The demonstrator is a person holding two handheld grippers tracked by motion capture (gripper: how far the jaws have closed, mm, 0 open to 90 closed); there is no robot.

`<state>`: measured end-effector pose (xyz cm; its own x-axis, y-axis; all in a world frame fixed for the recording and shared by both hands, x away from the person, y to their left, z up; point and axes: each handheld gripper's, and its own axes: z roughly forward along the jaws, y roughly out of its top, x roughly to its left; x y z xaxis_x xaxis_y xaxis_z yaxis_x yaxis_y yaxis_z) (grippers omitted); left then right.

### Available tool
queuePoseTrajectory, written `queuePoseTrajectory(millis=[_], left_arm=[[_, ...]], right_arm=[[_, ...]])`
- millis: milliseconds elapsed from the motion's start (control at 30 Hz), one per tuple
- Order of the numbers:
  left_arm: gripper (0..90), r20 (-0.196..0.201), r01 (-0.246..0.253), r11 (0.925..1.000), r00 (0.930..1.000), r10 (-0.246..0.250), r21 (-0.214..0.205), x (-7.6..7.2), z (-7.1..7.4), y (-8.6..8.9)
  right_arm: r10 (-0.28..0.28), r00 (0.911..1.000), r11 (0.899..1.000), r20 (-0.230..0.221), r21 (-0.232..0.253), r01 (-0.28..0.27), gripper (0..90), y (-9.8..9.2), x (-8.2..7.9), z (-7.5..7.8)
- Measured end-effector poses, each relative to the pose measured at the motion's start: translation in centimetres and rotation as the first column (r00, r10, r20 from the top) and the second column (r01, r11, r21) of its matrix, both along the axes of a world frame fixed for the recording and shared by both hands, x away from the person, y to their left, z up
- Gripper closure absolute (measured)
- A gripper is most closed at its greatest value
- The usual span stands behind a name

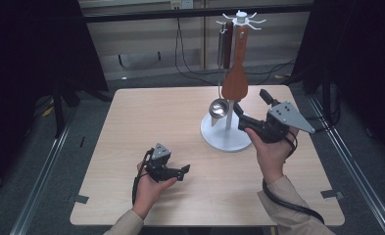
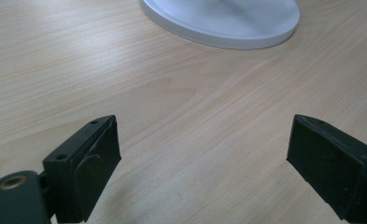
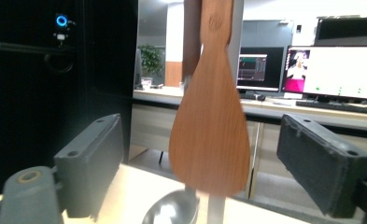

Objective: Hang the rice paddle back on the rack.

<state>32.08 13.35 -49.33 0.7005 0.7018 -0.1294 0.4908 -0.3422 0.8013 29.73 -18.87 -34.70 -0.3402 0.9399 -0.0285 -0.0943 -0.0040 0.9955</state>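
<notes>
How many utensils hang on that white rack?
2. A wooden spatula hangs at the front, near the right tongs, and a metal ladle hangs just to its left, bowl down near the rack base. None seems hidden.

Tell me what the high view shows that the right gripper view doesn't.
High view alone: the whole wooden table, both hands, the left gripper resting low with open jaws, and the rack's white round base. Right gripper view alone: monitors and a potted plant beyond. Both: the wooden spatula hanging on the rack above a metal ladle bowl, and the open right gripper.
</notes>
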Motion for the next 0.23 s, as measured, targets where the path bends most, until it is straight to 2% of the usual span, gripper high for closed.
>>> queuePoseTrajectory(millis=[133, 167, 200, 233], left_arm=[[9.4, -0.006, 0.0, 1.0, 1.0, 0.0, 0.001, 0.0, -0.1, -0.1], [9.4, -0.006, -0.007, 0.9999, 1.0, 0.007, -0.01, 0.0, -0.1, -0.2], [9.4, -0.007, -0.012, 0.9999, 0.9999, 0.012, -0.006, 0.0, -0.1, -0.3], [9.4, -0.006, -0.004, 0.9999, 1.0, 0.004, 0.015, 0.0, 0.0, -0.2]], right_arm=[[0.024, 0.9991, 1.0, -0.035, -0.005, -0.024, 10.5, -0.2, -0.4, -1.3], [0.024, 0.999, 1.0, -0.039, 0.0, -0.024, 10.4, -0.3, -0.5, -1.6], [0.02, 0.9988, 1.0, -0.045, -0.01, -0.021, 9.8, -0.3, -0.5, -1.8], [0.022, 0.9984, 1.0, -0.052, -0.018, -0.023, 9.4, -0.4, -0.4, -1.8]])
